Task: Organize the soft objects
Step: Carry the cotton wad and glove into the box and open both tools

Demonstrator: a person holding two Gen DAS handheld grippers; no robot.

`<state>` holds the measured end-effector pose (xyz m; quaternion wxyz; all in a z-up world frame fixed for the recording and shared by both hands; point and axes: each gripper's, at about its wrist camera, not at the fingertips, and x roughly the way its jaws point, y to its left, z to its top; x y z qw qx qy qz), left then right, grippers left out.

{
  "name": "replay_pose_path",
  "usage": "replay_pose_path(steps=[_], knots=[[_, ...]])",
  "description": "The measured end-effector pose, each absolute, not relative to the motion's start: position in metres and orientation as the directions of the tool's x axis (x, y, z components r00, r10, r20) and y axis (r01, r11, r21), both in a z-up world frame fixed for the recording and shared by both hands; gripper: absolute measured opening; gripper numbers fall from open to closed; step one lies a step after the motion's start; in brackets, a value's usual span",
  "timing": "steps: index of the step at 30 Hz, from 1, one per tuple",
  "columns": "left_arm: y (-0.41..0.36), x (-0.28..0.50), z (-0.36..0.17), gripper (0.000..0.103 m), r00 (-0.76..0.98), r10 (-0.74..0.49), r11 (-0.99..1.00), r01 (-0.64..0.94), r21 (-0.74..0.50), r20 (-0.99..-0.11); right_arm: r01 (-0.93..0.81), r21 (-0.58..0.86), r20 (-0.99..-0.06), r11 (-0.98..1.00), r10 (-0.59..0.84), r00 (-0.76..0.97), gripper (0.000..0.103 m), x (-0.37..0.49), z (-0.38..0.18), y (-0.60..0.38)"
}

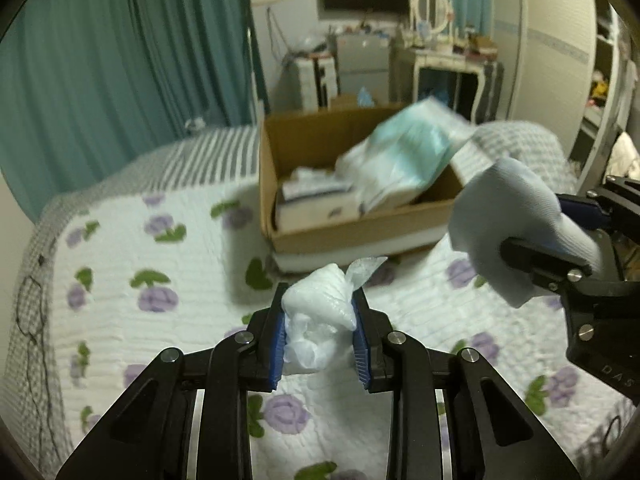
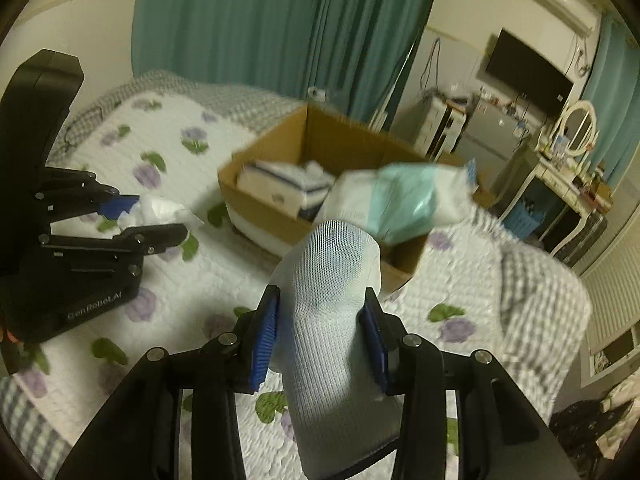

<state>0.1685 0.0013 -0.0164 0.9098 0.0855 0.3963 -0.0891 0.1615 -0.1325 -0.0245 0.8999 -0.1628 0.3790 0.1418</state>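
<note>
Both grippers are loaded and raised over the white quilted bedspread with purple flowers and green leaves (image 1: pixel 168 248). The left gripper (image 1: pixel 320 320) has its blue-padded jaws drawn in narrow on a small crinkled clear plastic bag of white soft material (image 1: pixel 320 312), which bulges forward out of the pads. The right gripper (image 2: pixel 322 332) is clamped on a pale blue-white knitted sock, rolled into a soft tube (image 2: pixel 332 304); in the left wrist view the same sock (image 1: pixel 508 216) stands just right of the box front. The open brown cardboard box (image 1: pixel 304 152) sits on the bed ahead of both tools, resting on what appears to be a white foam slab. It already holds a white folded item with dark blue bands (image 1: pixel 316 200) on its left side and a large white and mint-green soft plastic pack (image 1: pixel 400 160) that leans over the right rim, part in and part out. Judgement: the step in hand is carriage to the box, neither item yet over the opening. The next move calls for bringing each load above free floor space, most likely the left centre, and parting the jaws only once inside the walls. The leaning pack narrows the right-hand approach. Both views are motion-blurred; fine detail of the box contents cannot be told.
</note>
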Motion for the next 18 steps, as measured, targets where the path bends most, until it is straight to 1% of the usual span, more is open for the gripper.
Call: replay_pose_path(steps=[10,18], knots=[[-0.007,0.143,0.049,0.027,0.757,-0.136,0.968,0.239,0.076,-0.639,-0.346,-0.218,-0.620,0.913,0.144,0.772,0.039,0.116,0.056,-0.135],[-0.007,0.143,0.090,0.027,0.807,-0.162,0.970,0.235,0.058,-0.568,-0.315,-0.232,-0.540,0.920,0.148,0.829,0.039,0.108,0.100,-0.137]])
